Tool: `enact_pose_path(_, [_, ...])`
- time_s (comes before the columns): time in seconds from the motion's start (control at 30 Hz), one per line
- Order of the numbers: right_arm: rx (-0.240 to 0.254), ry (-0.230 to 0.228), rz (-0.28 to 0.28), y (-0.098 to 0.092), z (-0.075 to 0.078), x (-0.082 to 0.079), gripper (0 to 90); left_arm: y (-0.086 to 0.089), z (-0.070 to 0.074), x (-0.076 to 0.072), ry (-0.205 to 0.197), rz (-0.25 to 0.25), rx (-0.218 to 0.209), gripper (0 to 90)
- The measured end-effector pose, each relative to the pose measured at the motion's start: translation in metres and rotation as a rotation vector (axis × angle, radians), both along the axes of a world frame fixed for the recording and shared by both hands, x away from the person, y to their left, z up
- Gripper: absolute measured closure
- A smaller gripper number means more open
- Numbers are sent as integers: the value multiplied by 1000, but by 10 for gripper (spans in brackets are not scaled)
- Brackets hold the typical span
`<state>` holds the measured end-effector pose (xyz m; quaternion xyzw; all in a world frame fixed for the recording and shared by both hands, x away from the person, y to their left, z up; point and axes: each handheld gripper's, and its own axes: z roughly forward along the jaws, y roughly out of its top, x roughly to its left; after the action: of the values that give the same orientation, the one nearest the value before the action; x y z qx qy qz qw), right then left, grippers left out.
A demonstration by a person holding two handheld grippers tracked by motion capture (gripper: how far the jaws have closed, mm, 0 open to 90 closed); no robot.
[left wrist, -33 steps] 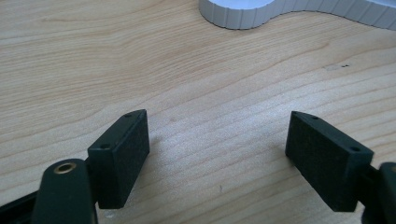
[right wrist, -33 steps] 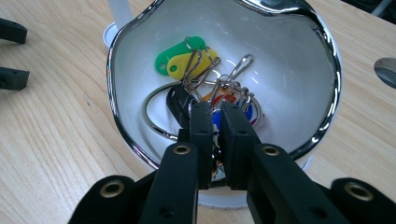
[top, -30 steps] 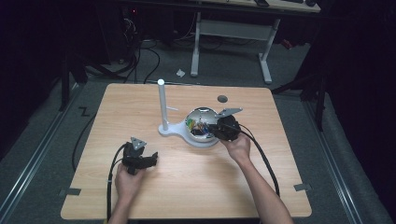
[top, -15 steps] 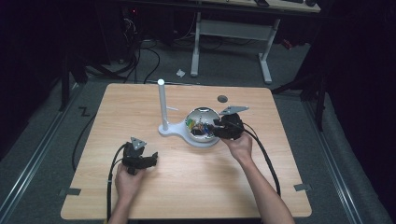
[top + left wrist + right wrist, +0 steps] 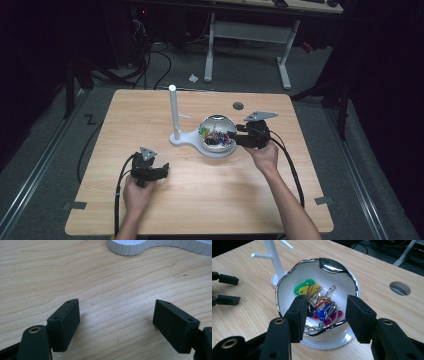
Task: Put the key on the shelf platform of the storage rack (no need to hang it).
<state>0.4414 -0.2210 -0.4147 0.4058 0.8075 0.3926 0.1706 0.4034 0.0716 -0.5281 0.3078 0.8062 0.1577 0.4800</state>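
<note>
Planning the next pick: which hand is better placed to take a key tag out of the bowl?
Right. The right gripper hangs open directly over the bowl, its jaws, which have just been opening, bracketing the key tags. The left gripper sits open near the table's front edge, well short of the bowl.

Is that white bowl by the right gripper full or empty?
Partly filled. The white bowl holds a small heap of key rings with coloured tags at its bottom, well below the rim.
</note>
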Motion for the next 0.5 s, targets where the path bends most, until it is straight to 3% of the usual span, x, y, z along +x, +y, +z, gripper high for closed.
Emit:
enact_pose_path(0.27, [8,-17,-18,-11,10,-9,503,0,0,0,0,0,0,220])
enact_pose_path(0.4, [49,-27,-41,-20,12,-15,499,0,0,0,1,4,-4,220])
enact_pose_path(0.5, [33,-17,-58,-27,12,-18,494,0,0,0,1,3,-4,220])
